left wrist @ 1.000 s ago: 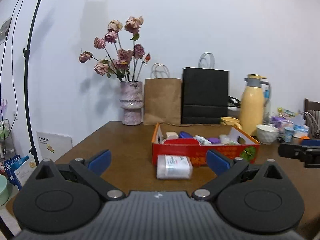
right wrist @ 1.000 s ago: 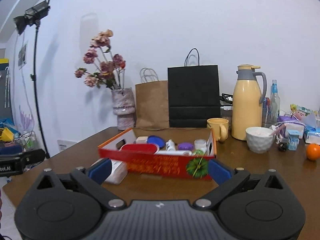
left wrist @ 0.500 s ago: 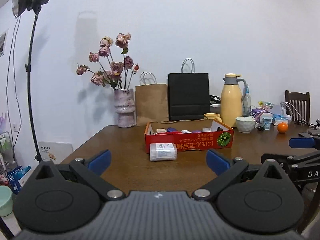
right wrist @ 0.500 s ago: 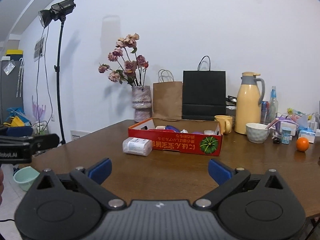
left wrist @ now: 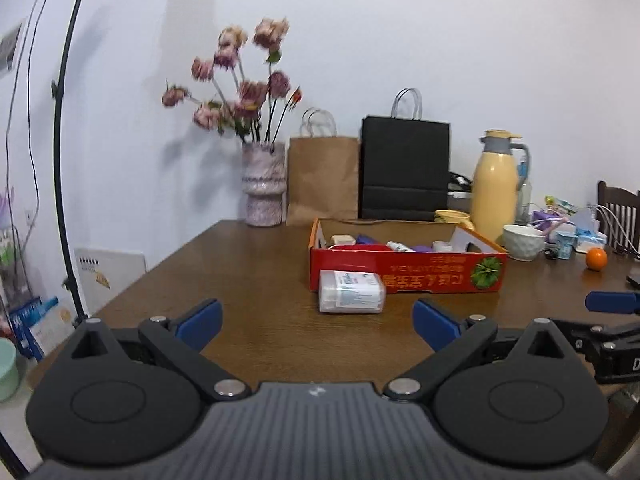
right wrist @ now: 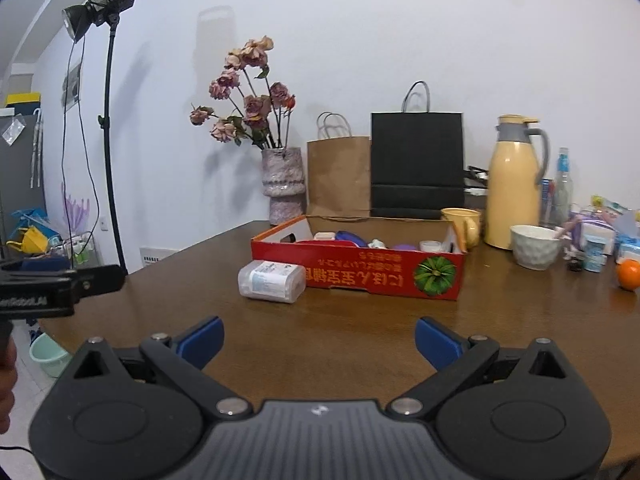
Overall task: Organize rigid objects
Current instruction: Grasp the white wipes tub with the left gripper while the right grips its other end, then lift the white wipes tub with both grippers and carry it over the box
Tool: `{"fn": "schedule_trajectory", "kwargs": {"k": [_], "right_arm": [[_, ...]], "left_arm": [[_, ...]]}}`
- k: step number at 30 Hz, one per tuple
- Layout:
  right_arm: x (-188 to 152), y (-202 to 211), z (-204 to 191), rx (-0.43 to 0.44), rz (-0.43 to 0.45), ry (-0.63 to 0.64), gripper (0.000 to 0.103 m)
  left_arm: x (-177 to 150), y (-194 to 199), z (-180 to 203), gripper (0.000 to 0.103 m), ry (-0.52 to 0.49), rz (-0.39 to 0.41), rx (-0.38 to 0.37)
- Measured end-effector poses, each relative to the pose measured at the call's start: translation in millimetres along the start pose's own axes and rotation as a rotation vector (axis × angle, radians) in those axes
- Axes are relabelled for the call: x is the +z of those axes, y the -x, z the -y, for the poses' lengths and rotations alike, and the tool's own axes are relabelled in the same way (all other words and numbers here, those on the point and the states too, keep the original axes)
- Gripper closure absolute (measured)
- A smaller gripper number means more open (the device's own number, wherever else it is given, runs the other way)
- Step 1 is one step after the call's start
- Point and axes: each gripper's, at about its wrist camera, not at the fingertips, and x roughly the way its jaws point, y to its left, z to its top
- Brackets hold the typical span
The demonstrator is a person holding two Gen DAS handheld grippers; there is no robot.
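Observation:
A red cardboard box [left wrist: 404, 276] holds several small items and stands mid-table; it also shows in the right wrist view [right wrist: 360, 276]. A clear plastic container with a white label [left wrist: 351, 292] lies on its side against the box's front left corner, also in the right wrist view [right wrist: 272, 282]. My left gripper [left wrist: 316, 322] is open and empty, low over the table short of the container. My right gripper [right wrist: 318, 340] is open and empty, further back over the table. The right gripper shows at the right edge of the left wrist view [left wrist: 608, 320].
A vase of dried roses [right wrist: 282, 184], a brown paper bag [right wrist: 338, 176], a black bag [right wrist: 416, 164], a yellow thermos [right wrist: 516, 184], a mug [right wrist: 464, 224], a white bowl [right wrist: 534, 246] and an orange [right wrist: 628, 274] stand behind and right of the box. A light stand [right wrist: 108, 132] stands left of the table.
Both grippers pulled back from the box, then moved forward again toward it. Both stayed open and empty. The box and container have not moved.

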Motion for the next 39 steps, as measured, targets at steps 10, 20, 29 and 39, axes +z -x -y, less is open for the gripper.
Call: {"fn": "schedule_trajectory", "kwargs": {"k": [10, 20, 29, 39], "right_arm": [[35, -118, 1, 0.108, -0.072, -0.045, 0.024], [45, -226, 7, 0.16, -0.201, -0.141, 0.049], [41, -264, 17, 0.273, -0.249, -0.282, 0.068], [52, -225, 19, 0.207, -0.182, -0.263, 0.072]], "left_arm": [[14, -113, -25, 0.0, 0.04, -0.096, -0.074], [25, -212, -33, 0.029, 0.094, -0.272, -0.146], [22, -238, -33, 0.072, 0.163, -0.303, -0.288], [22, -196, -7, 0.075, 0.117, -0.21, -0.304]]}}
